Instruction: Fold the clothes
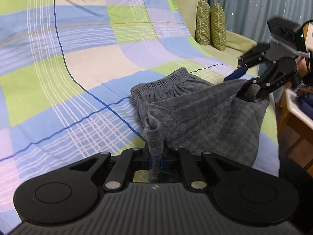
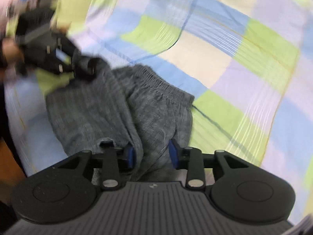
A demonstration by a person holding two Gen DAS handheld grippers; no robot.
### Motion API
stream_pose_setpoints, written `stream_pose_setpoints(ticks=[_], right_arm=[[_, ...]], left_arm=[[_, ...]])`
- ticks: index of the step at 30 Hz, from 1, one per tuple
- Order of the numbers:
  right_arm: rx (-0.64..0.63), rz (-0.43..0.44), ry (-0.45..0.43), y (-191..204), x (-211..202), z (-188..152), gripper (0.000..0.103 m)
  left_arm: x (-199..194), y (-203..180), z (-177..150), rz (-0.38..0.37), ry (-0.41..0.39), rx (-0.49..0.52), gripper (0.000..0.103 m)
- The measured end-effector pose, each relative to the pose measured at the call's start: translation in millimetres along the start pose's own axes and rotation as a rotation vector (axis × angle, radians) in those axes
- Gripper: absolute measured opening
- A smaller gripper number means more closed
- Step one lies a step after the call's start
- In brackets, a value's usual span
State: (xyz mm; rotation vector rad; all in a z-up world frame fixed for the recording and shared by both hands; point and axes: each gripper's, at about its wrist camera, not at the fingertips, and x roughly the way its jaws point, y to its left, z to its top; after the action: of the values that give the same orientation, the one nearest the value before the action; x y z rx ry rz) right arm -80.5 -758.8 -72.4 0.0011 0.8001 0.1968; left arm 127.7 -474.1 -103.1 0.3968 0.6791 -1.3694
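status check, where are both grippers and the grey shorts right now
Left hand-held gripper shut on a corner of the grey shorts. Right hand-held gripper open, cloth loose between its pads. Shorts half folded on checked bedsheet. Nothing in the way.

Each fisheye rides just behind its own tool, tilted down at the bed (image 1: 58,78) from close range. Both views share the grey garment (image 1: 195,113), and each catches the opposite tool.
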Motion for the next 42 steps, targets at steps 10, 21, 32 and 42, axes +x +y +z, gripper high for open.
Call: stream_pose_setpoints(ticks=[10,21,32,42], right_arm=[[0.306,-0.135,-0.363,-15.8,-49.0,-32.0,0.041],[0.417,0.048,-0.354,-7.4,-26.3,-41.8,0.049],[0.478,0.025,-0.224,-0.9,-3.3,-27.1,0.012],[0.649,0.087,-0.379,-3.7,-57.4,-53.7,0.004]], left_arm=[[9.8,-6.2,3.4,0.038,0.049,0.027,0.008],[8.1,-8.6,2.0,0.048,0.051,0.023,0.008],[0.4,-6.7,-3.9,0.026,0.025,0.004,0.008],[-64.1,-11.4,-8.6,-0.068,-0.177,-0.002,0.007]])
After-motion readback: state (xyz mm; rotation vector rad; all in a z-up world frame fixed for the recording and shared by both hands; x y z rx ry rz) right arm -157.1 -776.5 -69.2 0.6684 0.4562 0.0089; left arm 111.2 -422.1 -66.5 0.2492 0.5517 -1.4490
